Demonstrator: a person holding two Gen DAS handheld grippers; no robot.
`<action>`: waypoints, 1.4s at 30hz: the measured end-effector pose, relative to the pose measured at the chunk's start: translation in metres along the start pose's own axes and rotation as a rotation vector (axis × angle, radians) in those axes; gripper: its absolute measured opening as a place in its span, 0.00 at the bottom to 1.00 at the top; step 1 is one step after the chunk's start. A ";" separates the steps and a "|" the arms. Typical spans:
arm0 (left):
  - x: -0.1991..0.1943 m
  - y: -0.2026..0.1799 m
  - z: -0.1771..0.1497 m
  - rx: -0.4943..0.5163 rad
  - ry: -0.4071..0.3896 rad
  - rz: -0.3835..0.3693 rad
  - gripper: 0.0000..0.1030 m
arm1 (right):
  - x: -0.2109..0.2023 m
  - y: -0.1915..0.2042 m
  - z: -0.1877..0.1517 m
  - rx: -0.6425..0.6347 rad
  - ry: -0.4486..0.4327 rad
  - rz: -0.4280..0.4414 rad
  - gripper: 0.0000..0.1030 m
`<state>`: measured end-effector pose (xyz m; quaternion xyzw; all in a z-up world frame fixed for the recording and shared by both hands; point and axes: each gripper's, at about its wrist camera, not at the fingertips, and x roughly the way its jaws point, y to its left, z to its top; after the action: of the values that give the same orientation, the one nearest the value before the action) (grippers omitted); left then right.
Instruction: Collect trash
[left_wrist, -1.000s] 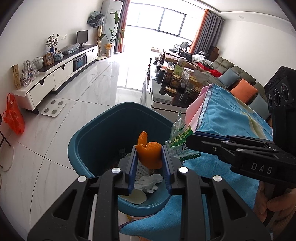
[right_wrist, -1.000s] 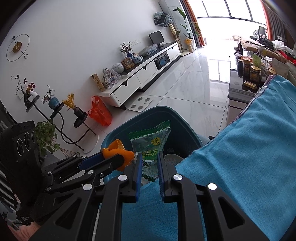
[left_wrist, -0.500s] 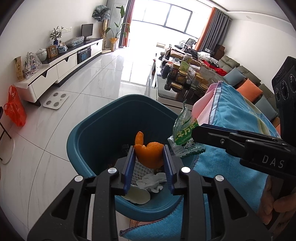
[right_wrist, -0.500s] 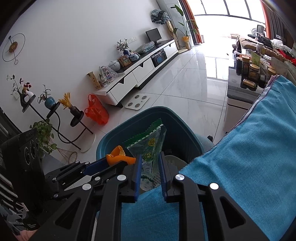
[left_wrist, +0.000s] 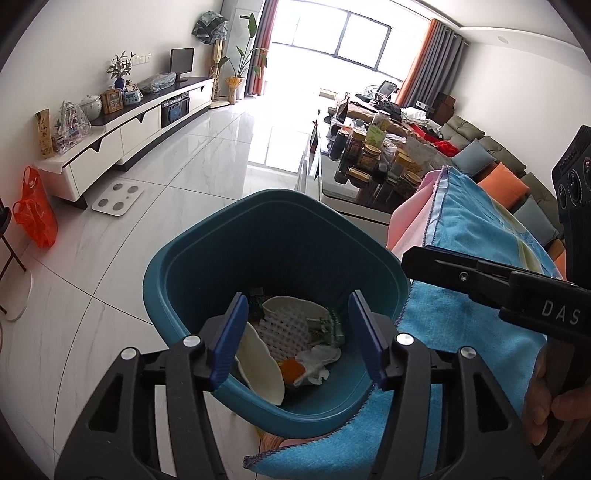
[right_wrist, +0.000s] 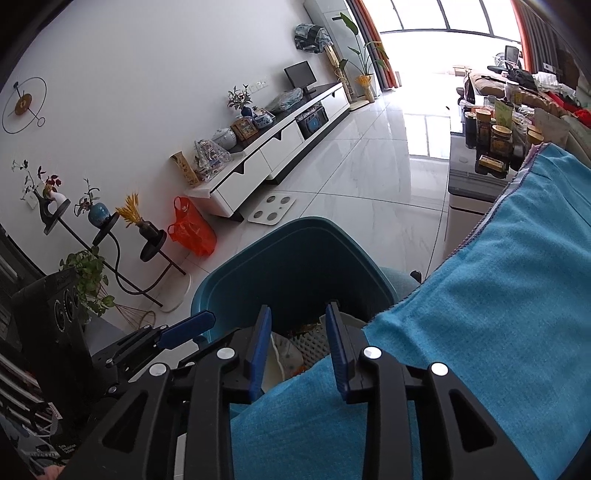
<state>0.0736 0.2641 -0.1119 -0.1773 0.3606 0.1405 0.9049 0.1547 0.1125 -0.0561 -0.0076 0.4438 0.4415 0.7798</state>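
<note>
You're holding both grippers angled down over the teal bin. Left gripper jaws have just been opening wide, nothing between them. Right gripper jaws have just been parting, narrower, also empty. Orange peel is lying in the bin beside the white wrapper.

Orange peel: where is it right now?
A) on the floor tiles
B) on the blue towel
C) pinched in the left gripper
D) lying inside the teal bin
D: the orange peel lies among the scraps at the bottom of the teal bin, and the left gripper, whose jaws have just been opening, holds nothing.
</note>
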 end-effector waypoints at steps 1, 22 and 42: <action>-0.003 0.001 -0.001 0.001 -0.005 0.002 0.60 | -0.002 0.000 -0.001 0.001 -0.003 0.002 0.28; -0.101 -0.029 -0.022 0.097 -0.218 0.021 0.94 | -0.130 -0.022 -0.059 -0.020 -0.311 -0.159 0.81; -0.141 -0.148 -0.054 0.272 -0.381 -0.131 0.95 | -0.263 -0.073 -0.184 0.106 -0.620 -0.642 0.93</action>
<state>-0.0011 0.0905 -0.0174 -0.0469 0.1865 0.0625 0.9794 0.0227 -0.1854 -0.0115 0.0277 0.1864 0.1353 0.9727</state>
